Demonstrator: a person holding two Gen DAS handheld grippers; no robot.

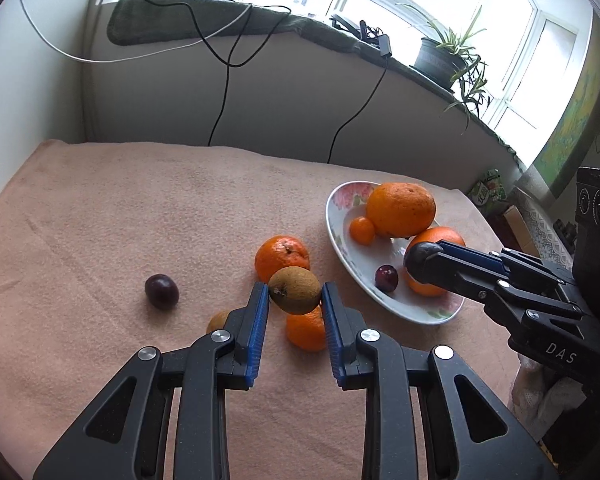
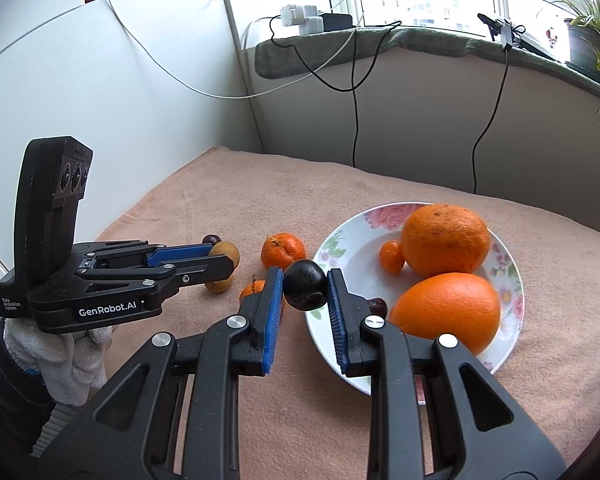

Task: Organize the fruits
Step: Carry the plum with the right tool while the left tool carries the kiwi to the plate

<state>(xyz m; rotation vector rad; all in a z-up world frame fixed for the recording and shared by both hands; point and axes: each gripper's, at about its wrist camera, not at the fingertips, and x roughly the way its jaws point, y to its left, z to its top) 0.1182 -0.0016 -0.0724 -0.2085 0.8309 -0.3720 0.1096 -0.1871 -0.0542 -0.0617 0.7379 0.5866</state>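
My left gripper [image 1: 295, 294] is shut on a brown kiwi [image 1: 295, 290] and holds it above the pink cloth; it also shows in the right wrist view [image 2: 222, 258]. My right gripper [image 2: 305, 292] is shut on a dark plum [image 2: 305, 291] at the near left rim of the flowered plate [image 2: 340, 240]. The plate holds two large oranges [image 2: 446, 240], a small tangerine [image 2: 392, 256] and a dark plum [image 1: 387, 278]. On the cloth lie two mandarins [image 1: 282, 258], another plum [image 1: 162, 291] and a second kiwi [image 1: 218, 321], partly hidden by my left finger.
The table is covered by a pink cloth [image 1: 140, 208] and sits in a corner with white walls. Black and white cables [image 1: 224, 92] hang behind it. A sill with a potted plant [image 1: 448, 52] runs along the back right.
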